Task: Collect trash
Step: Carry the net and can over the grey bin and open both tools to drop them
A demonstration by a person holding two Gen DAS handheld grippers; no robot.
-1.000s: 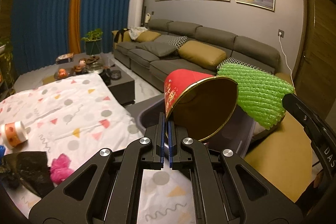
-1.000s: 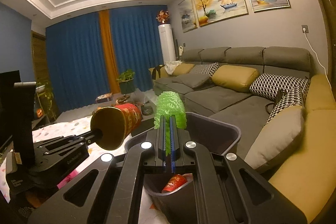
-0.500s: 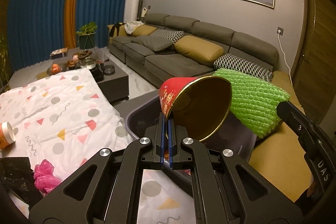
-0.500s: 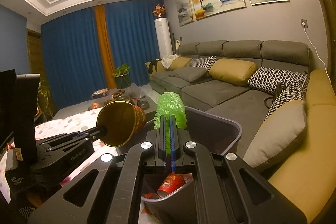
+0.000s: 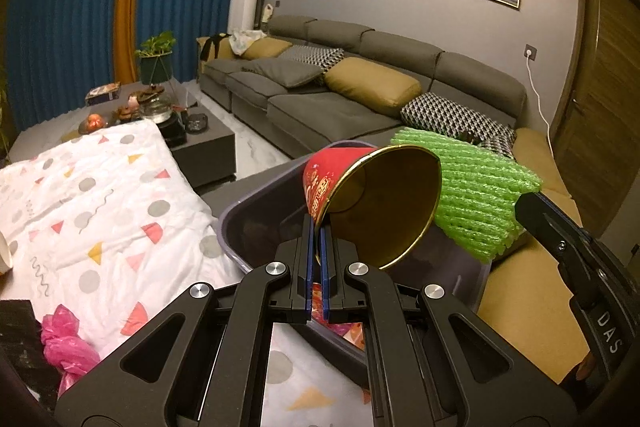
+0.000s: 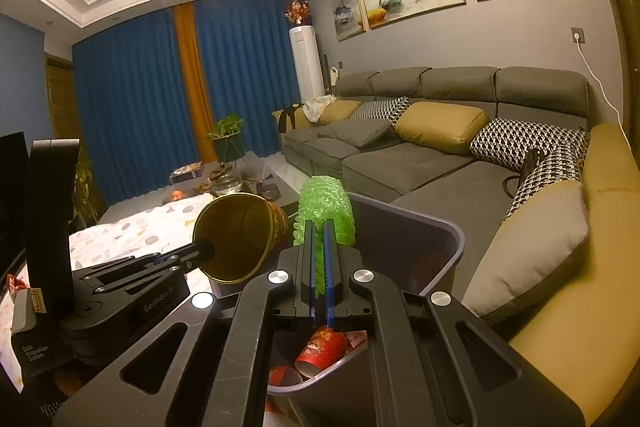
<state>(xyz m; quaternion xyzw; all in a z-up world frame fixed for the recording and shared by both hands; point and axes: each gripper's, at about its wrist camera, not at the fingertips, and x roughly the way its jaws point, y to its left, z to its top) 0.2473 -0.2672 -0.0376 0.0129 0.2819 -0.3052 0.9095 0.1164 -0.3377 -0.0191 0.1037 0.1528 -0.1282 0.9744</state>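
My left gripper is shut on the rim of a red paper cup with a gold inside, held tilted over the grey trash bin. My right gripper is shut on a green foam net sleeve, also above the bin. The green sleeve shows just right of the cup in the left wrist view. In the right wrist view the cup hangs left of the sleeve, pinched by the left gripper. Red cups lie in the bin's bottom.
A white patterned quilt covers the surface left of the bin, with a pink plastic bag and a dark wrapper on it. A grey sofa with cushions runs behind. A dark coffee table stands beyond the quilt.
Both grippers have moved forward over the bin with their loads; the bin now looks larger and closer, and the left gripper has dipped a little. Both stay shut.
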